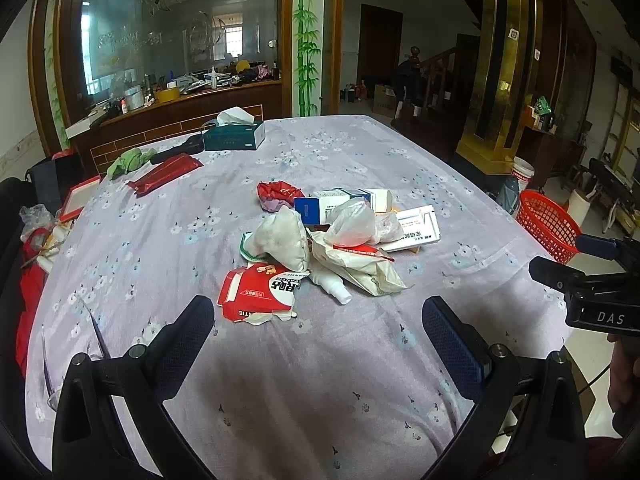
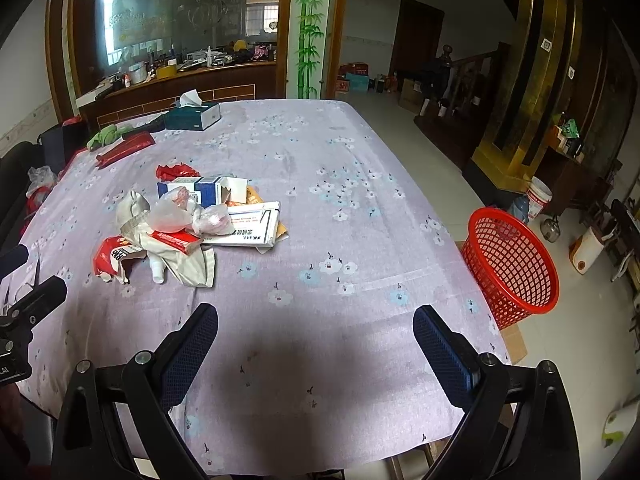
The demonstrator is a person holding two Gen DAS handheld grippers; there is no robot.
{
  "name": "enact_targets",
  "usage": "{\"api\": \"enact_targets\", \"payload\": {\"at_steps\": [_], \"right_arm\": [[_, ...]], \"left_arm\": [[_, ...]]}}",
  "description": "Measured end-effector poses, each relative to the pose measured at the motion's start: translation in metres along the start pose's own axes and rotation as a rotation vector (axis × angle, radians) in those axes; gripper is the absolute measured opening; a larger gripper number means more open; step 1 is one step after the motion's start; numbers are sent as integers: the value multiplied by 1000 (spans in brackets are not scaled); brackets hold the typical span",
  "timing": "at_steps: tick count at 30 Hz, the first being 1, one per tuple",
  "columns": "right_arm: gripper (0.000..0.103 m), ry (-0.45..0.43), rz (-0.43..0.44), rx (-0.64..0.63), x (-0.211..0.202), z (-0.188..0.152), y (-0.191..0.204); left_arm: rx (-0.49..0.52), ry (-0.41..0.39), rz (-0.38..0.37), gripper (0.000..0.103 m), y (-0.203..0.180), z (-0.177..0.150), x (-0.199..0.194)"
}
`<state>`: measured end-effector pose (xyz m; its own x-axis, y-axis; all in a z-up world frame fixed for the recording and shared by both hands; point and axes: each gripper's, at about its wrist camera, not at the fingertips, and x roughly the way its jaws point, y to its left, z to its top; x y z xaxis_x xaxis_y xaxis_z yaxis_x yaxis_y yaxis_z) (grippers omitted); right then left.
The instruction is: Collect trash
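Your left gripper [image 1: 318,322] hovers over the worktop's [image 1: 280,400] near edge, fingers spread wide with nothing between them. Your right gripper [image 2: 316,330] hangs the same way over the near edge, fingers apart and empty. Past them, the trash pile [image 1: 328,240] sits around the middle of the worktop: a torn red wrapper [image 1: 256,294] nearest you, crumpled bags and cartons behind it. The red basket [image 2: 510,264] stands on the floor beside the worktop's right edge. A tissue box [image 1: 234,136] rests near the far left corner.
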<state>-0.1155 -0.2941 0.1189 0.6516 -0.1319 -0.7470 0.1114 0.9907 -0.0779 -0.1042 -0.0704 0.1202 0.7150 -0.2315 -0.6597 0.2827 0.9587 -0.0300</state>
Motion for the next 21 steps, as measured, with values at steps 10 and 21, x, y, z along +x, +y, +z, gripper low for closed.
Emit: {"api": "enact_targets", "payload": {"at_steps": [10, 21], "right_arm": [[99, -6, 3, 0, -1, 0, 2], [99, -13, 9, 0, -3, -2, 4]], "left_arm": [[3, -6, -10, 103, -1, -3, -2], [7, -8, -17, 103, -1, -5, -5]]}}
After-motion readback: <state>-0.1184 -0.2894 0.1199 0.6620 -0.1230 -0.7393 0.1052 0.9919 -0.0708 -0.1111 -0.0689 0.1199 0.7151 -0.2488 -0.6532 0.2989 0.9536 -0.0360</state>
